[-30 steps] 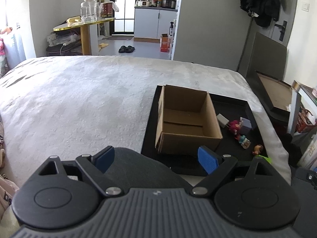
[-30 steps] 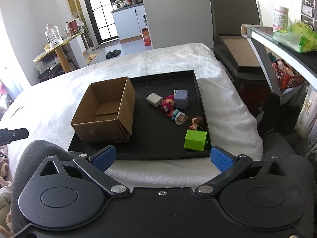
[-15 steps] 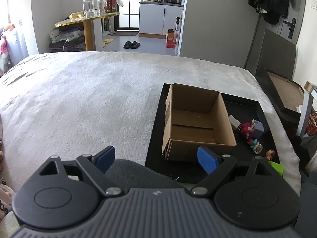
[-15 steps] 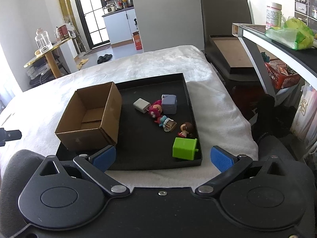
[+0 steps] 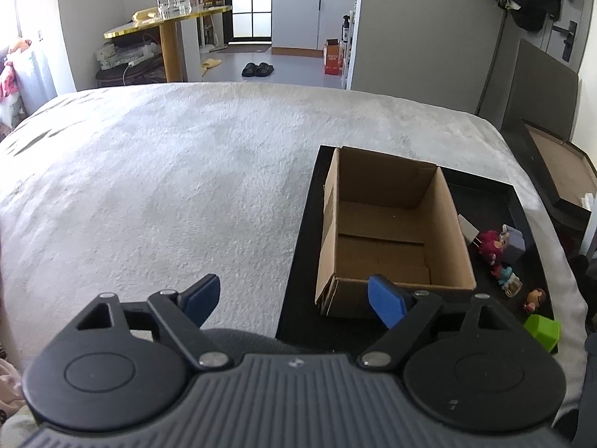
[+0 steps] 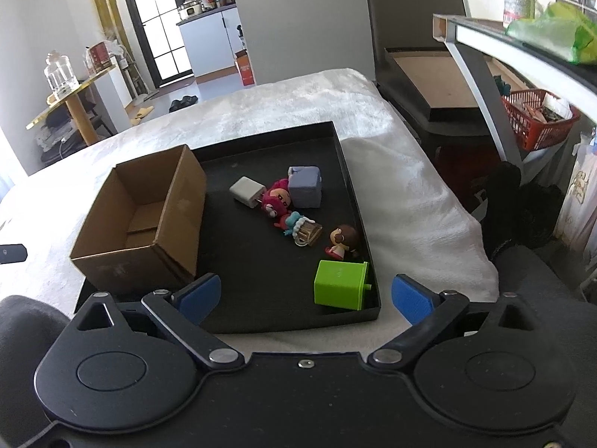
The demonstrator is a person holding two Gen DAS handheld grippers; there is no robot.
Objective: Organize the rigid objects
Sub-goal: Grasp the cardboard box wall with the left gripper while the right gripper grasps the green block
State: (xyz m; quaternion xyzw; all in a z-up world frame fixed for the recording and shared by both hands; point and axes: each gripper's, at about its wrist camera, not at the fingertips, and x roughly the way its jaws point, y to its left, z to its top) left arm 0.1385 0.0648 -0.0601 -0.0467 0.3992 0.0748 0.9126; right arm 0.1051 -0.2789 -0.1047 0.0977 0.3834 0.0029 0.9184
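Both grippers have their jaws spread and hold nothing. Ahead of the right gripper (image 6: 304, 296) the black tray (image 6: 347, 171) carries small toys; the cardboard box (image 6: 149, 220) stands ahead-left. The left gripper (image 5: 294, 296) has the box ahead-right.

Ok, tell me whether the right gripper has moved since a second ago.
Yes. The right gripper has moved forward and right: the tray and green box sit larger and lower in its view, and the cardboard box has slid left.
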